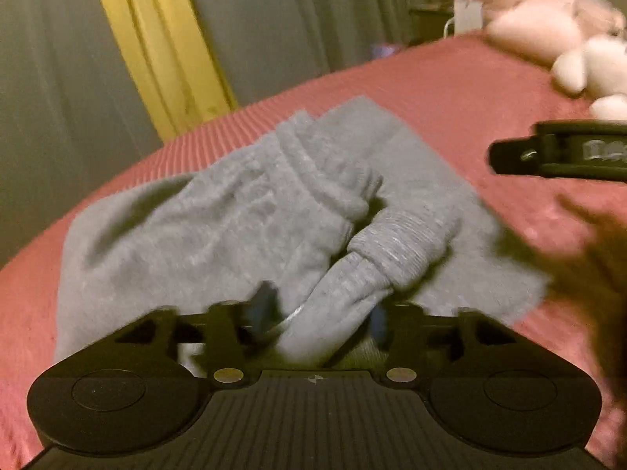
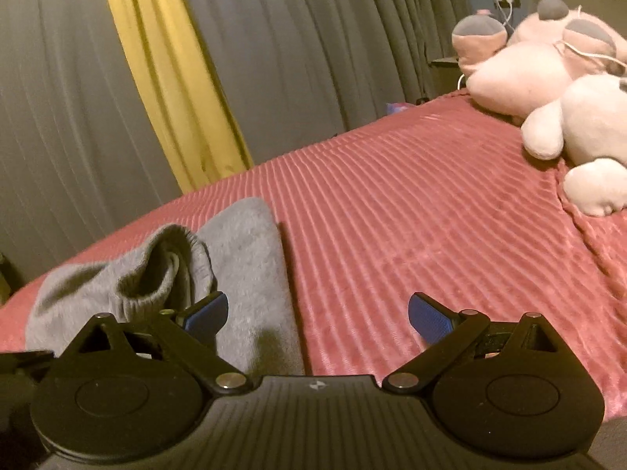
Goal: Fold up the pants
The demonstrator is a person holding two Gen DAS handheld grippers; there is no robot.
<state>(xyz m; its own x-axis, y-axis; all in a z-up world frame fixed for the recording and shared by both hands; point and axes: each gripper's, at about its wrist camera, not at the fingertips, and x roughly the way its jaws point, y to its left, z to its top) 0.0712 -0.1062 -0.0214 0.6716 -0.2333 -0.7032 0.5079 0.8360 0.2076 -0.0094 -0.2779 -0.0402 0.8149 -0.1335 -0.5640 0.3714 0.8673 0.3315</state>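
Only one pair of grey pants (image 1: pixel 219 231) is in sight, lying bunched on the red ribbed bed cover (image 2: pixel 411 211), partly folded over itself. In the left wrist view its long axis runs roughly from lower left to upper right, with the elastic waistband (image 1: pixel 325 180) turned up toward the far side and two ribbed leg cuffs (image 1: pixel 395 246) pointing back toward the camera. The left gripper (image 1: pixel 321 321) is clenched on the nearer cuff, the cloth bulging out between its fingers. The right gripper (image 2: pixel 317 317) is released, its two blue pads (image 2: pixel 425 317) spread wide and nothing between them; it hangs over the pants' right edge, where grey fabric meets bare cover. Two plush toys, one pink (image 2: pixel 529 55) and one white (image 2: pixel 588 125), lie touching at the bed's far right corner. Grey curtains with one yellow panel (image 2: pixel 168 74) hang behind.
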